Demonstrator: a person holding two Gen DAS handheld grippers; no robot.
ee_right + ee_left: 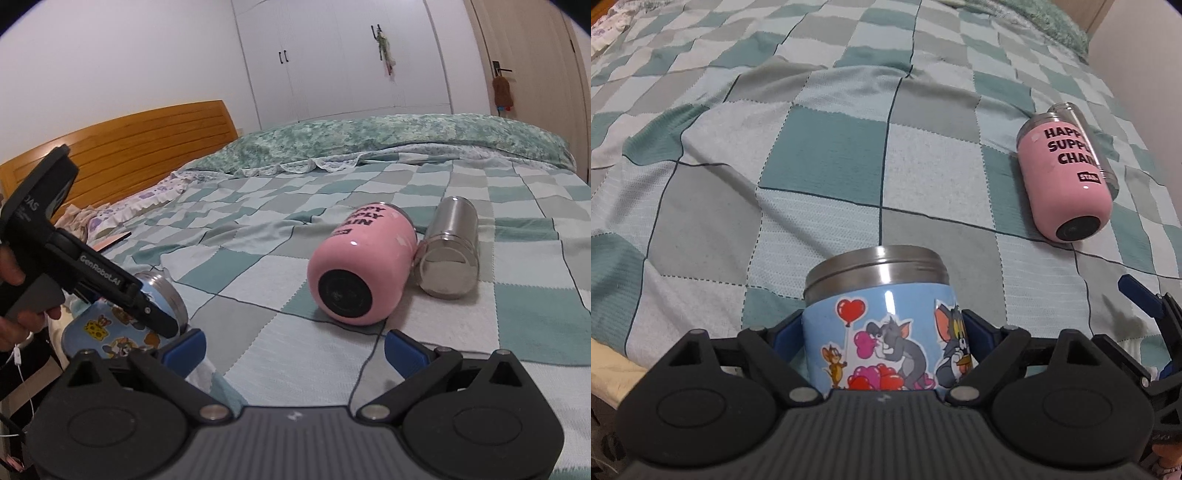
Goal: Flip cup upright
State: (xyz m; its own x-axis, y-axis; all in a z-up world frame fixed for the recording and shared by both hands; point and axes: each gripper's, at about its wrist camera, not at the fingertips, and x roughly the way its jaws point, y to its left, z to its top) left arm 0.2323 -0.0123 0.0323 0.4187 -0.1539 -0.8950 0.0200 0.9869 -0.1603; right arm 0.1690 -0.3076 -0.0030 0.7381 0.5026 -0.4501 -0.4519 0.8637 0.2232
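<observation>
My left gripper [882, 332] is shut on a light-blue cartoon cup [886, 332] with a steel rim, its blue pads [783, 336] pressing both sides. In the right wrist view the same cup [122, 325] is held tilted above the near-left bed edge by the left gripper [162, 325]. A pink cup [1067, 173] with black lettering lies on its side on the checked blanket, also in the right wrist view [362, 262], black base toward me. My right gripper [293, 349] is open and empty, just in front of the pink cup.
A steel cup [448, 247] lies on its side touching the pink cup's right. The checked blanket [812, 155] covers the bed. A green quilt [369, 140] lies at the far side, a wooden headboard [129, 155] at left, white wardrobes behind.
</observation>
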